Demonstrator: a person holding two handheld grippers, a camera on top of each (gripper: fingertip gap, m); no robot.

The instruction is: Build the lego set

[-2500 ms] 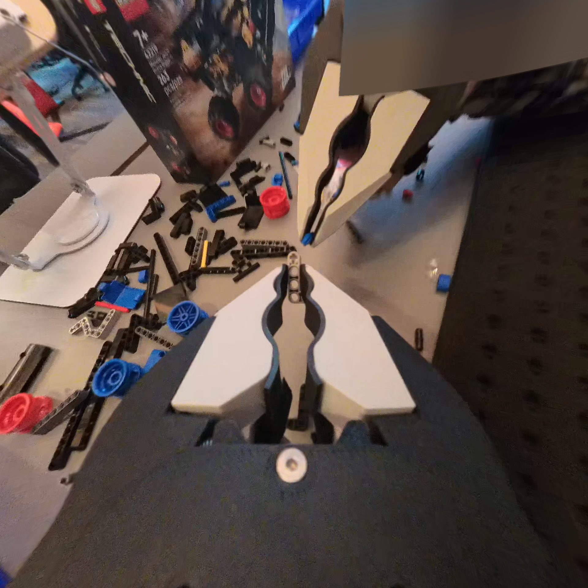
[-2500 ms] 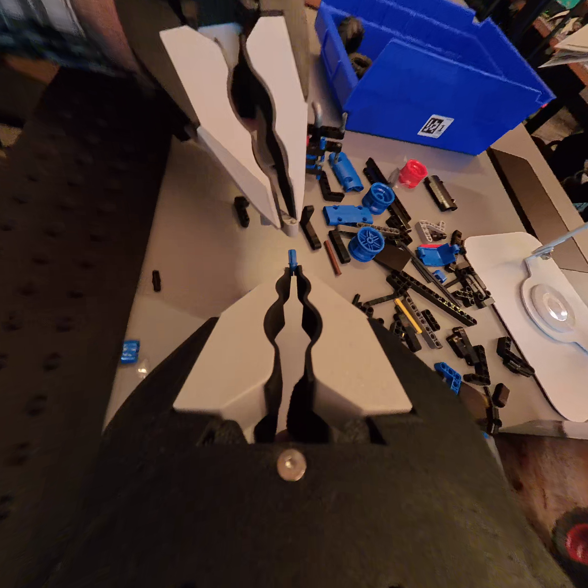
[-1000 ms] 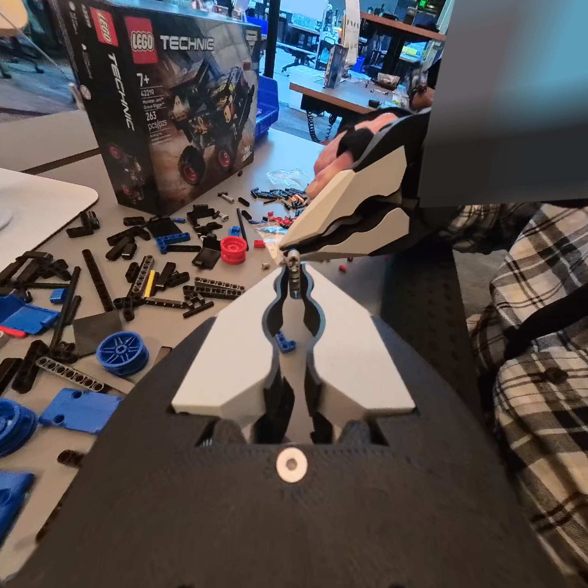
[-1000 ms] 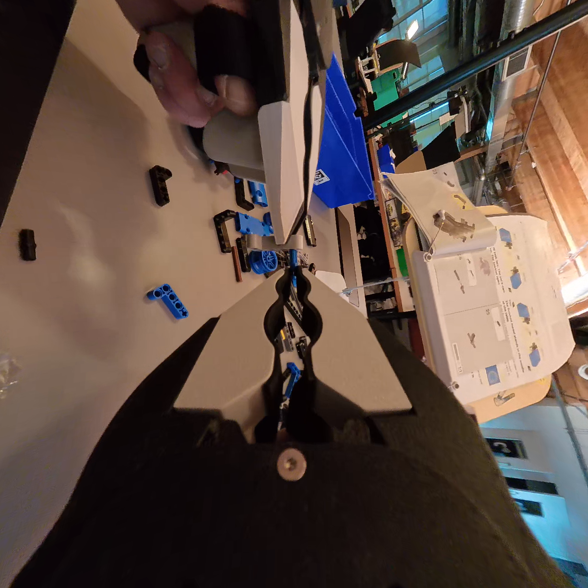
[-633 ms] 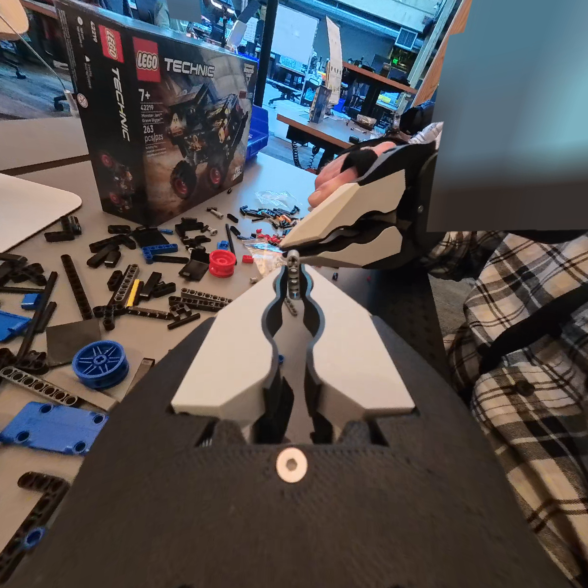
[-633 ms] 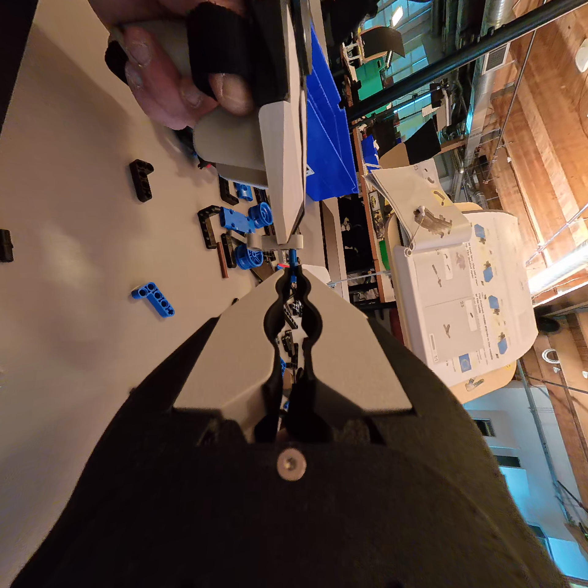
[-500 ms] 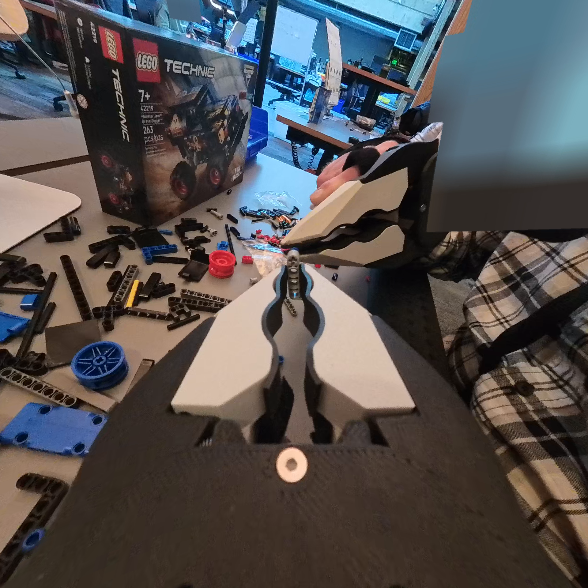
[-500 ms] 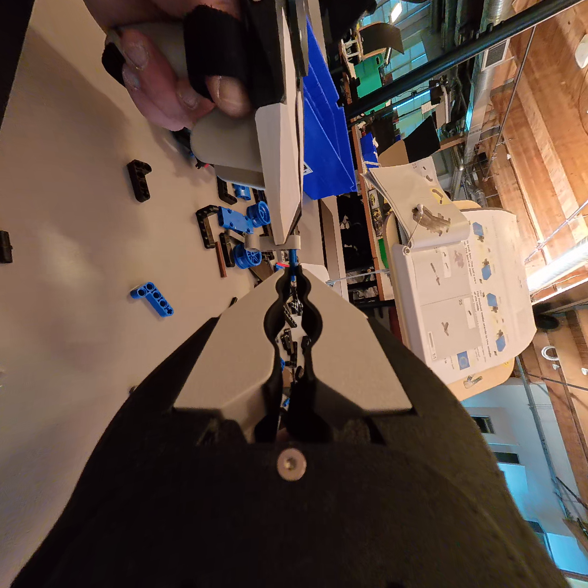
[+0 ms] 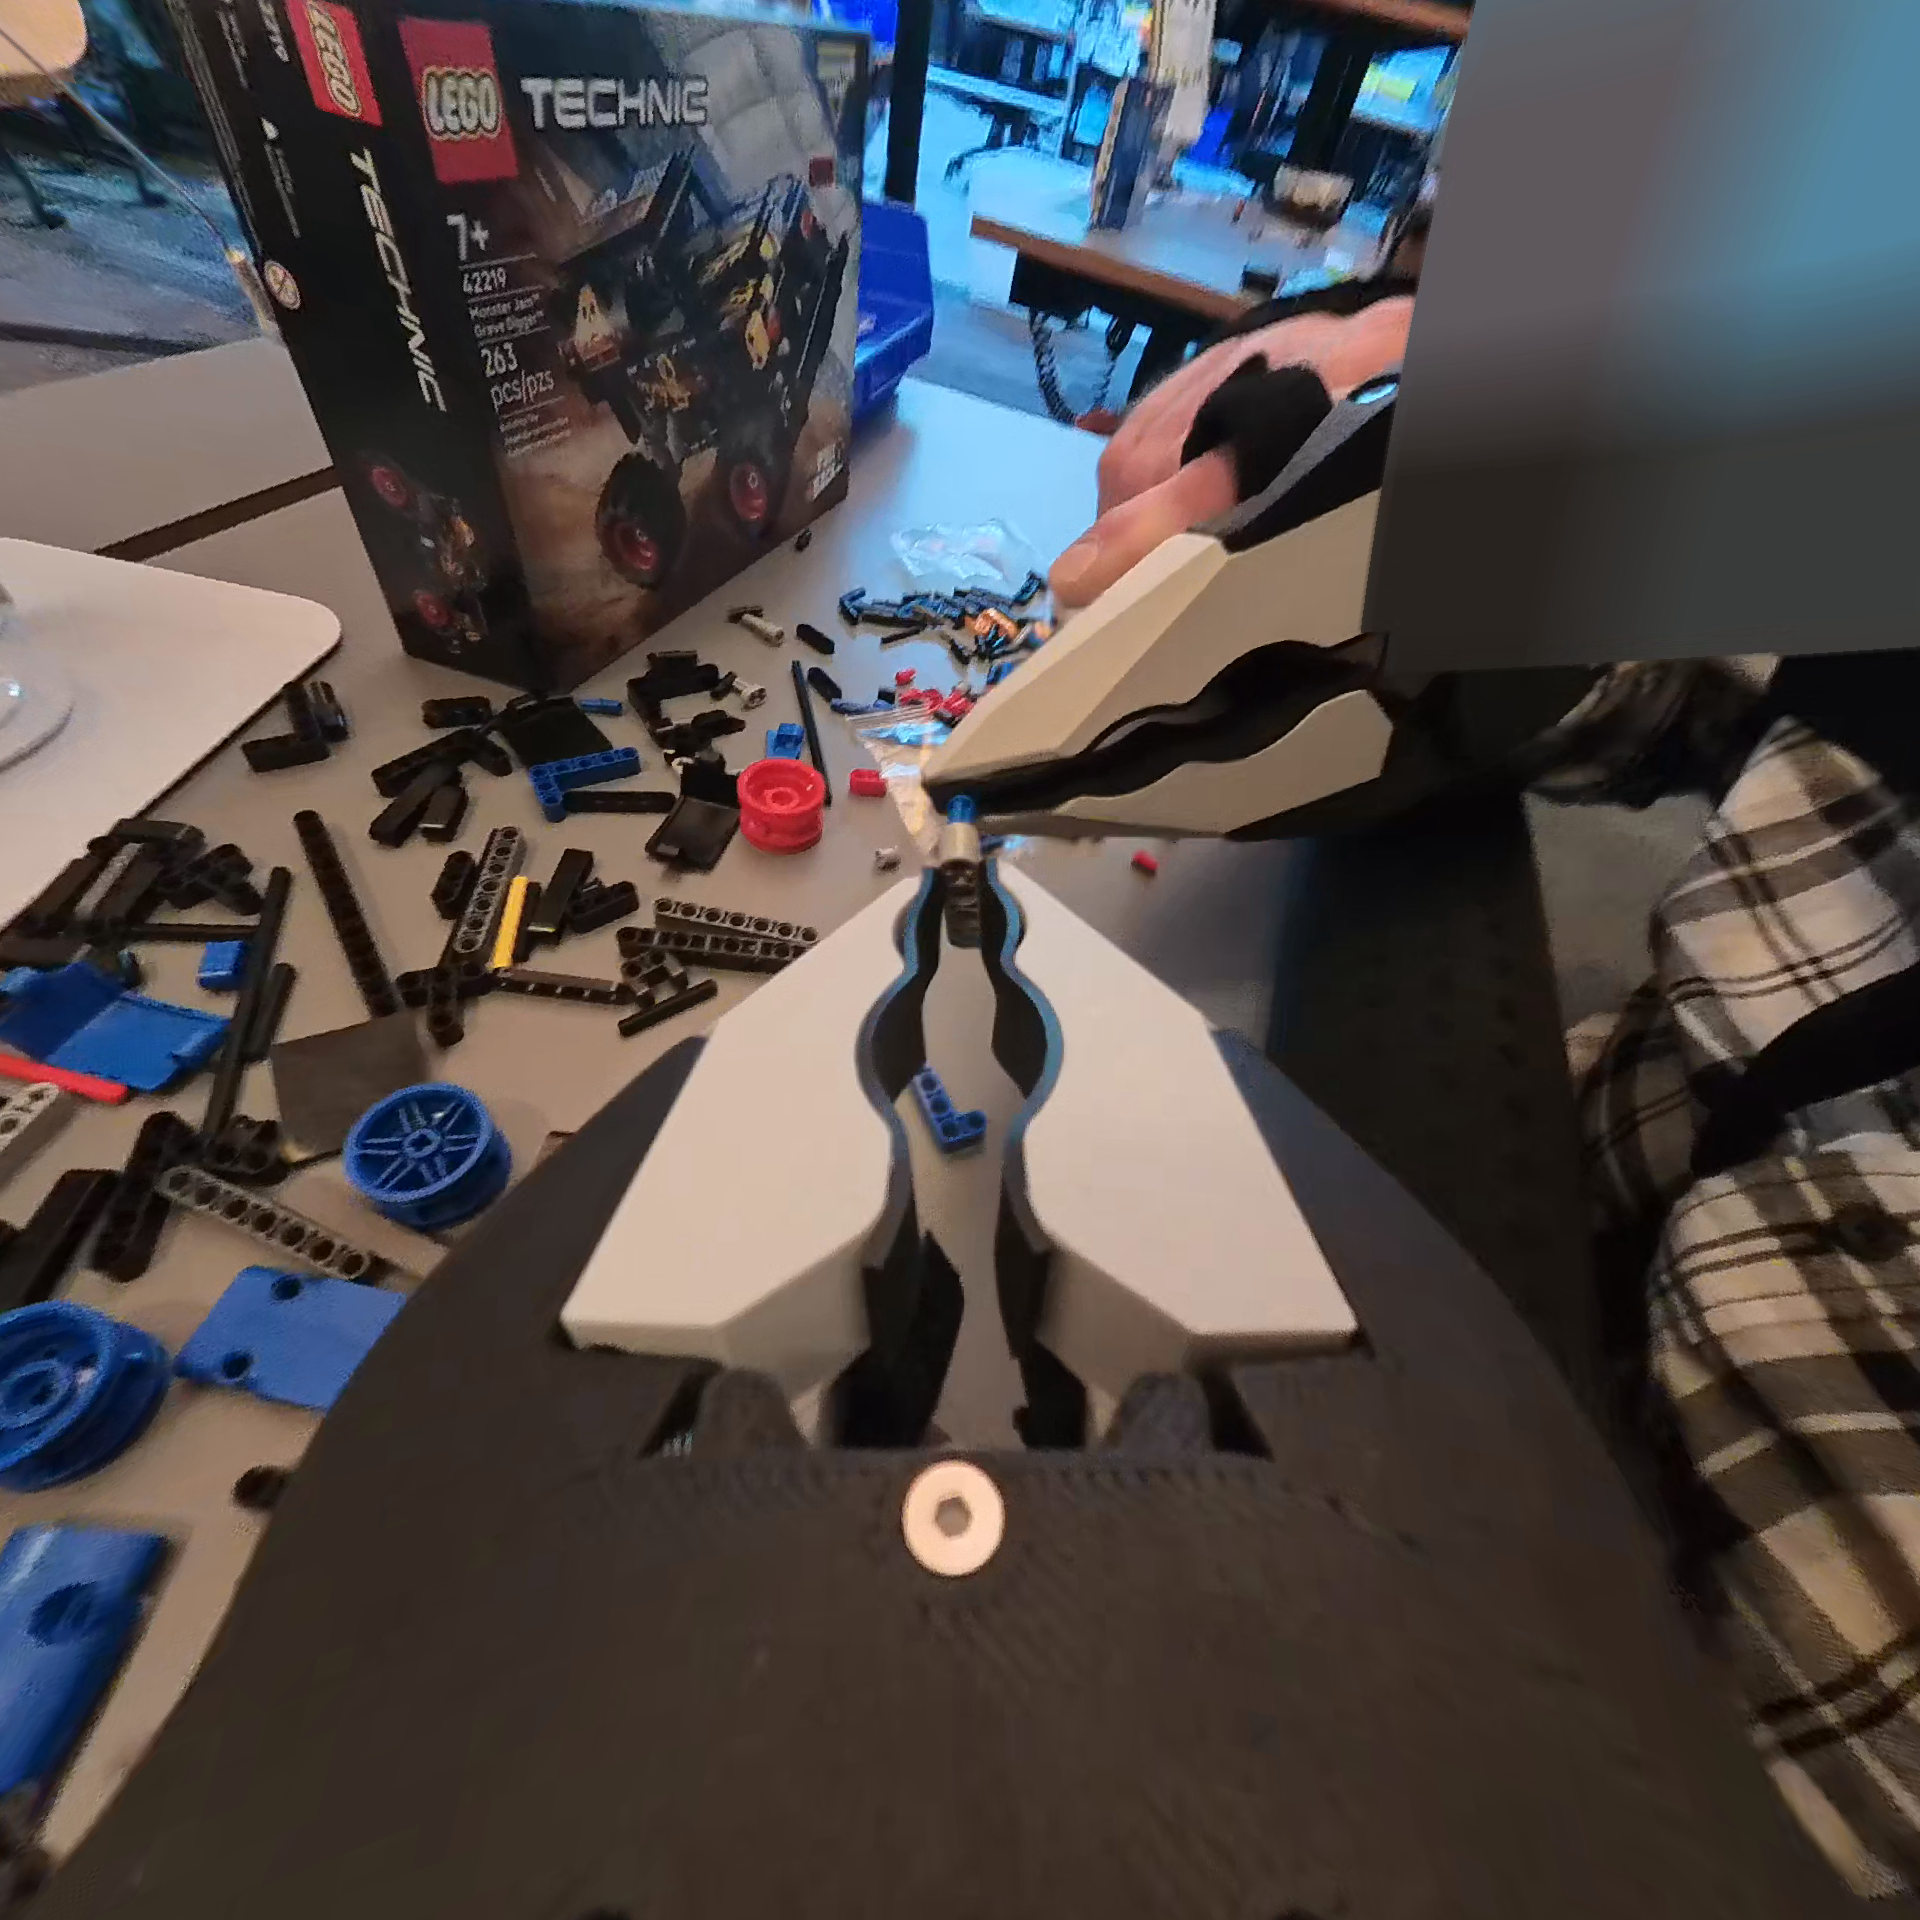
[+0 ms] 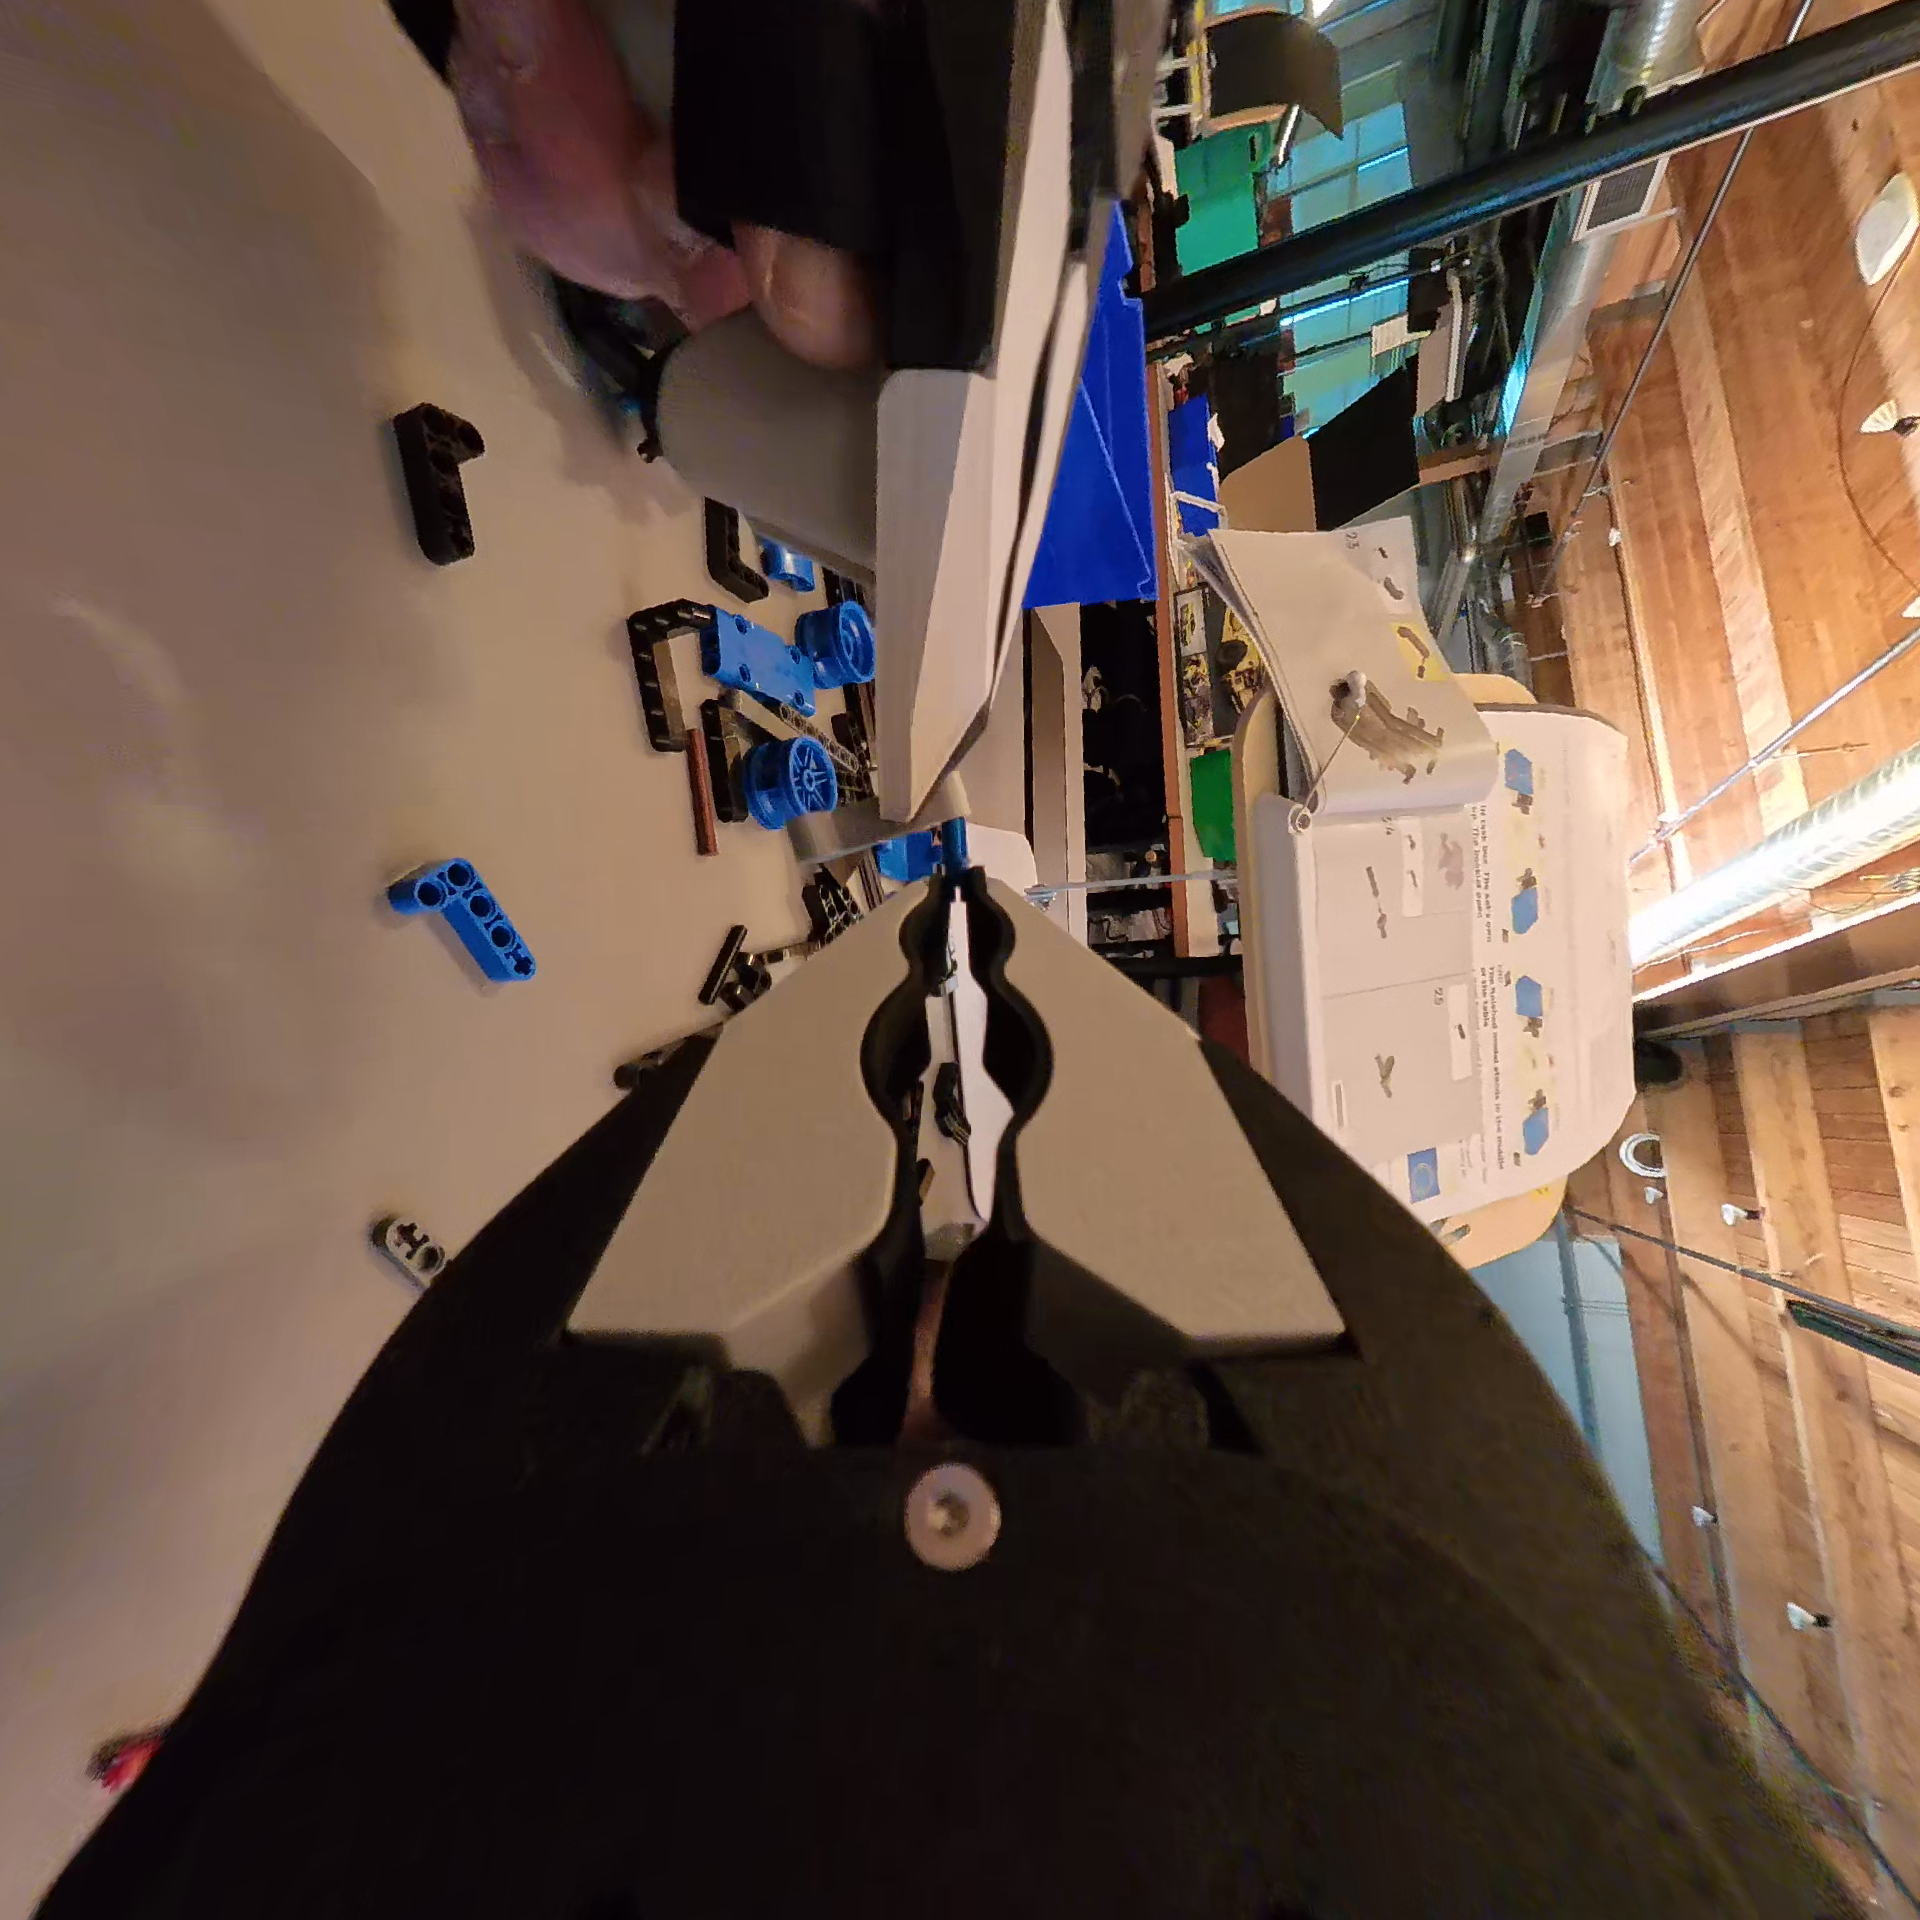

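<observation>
The left gripper is closed on a short grey beam, pinched at the very tips of its two fingers. The beam's long axis runs along the fingers, so it points forward and away from the camera, its free end sticking out past the tips. The right gripper is closed on a thin blue pin; the pin also lies along the fingers and points straight out from them. In the left wrist view the right gripper comes in from the right, lying nearly level, and the blue pin at its tip meets the far end of the grey beam, roughly at a right angle to it. In the right wrist view the left gripper comes down from the top, and the grey beam at its tip sits just at the pin's far end. Both parts are held up above the table, not resting on it.

On the table, left of the grippers, loose pieces lie scattered: black beams, a red wheel hub, a blue wheel hub nearer the camera and flat blue panels. A small blue angled piece shows between the left gripper's fingers, lying on the table below. The set's box stands upright at the far left. In the right wrist view an open instruction booklet is propped on a stand to the right, and a blue bin sits beyond the parts.
</observation>
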